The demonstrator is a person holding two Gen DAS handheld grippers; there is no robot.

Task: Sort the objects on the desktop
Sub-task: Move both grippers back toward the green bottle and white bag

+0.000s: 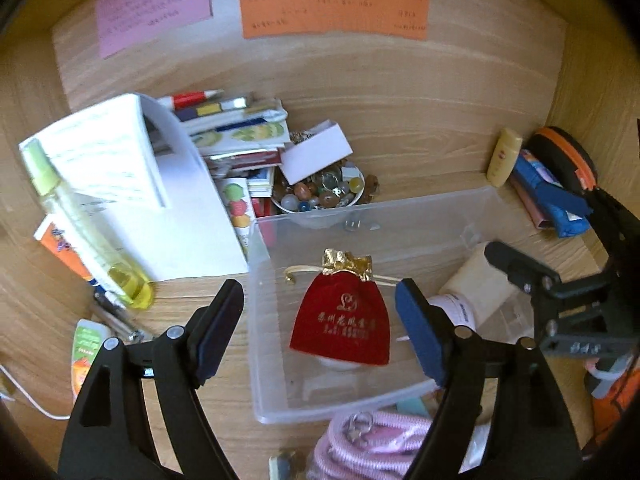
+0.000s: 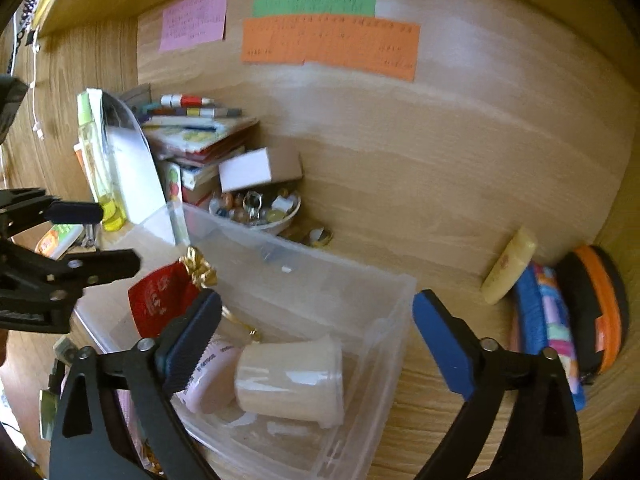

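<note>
**Hovering over the clear bin**

We hold both tongs spread and gripping nothing: the left gripper [image 1: 320, 328] above the red pouch [image 1: 342, 320] lying inside the clear bin [image 1: 260, 320], the right gripper [image 2: 316, 344] above the cream tube [image 2: 290, 380] beside it.

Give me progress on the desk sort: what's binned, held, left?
Done: the red velvet drawstring pouch and the pale pink tube with a cream cap lie in the clear plastic bin. In hand: nothing; left gripper and right gripper are both open above the bin. Left: yellow-green spray bottle, small yellow lotion bottle, coiled pink cord, bowl of beads.
</note>
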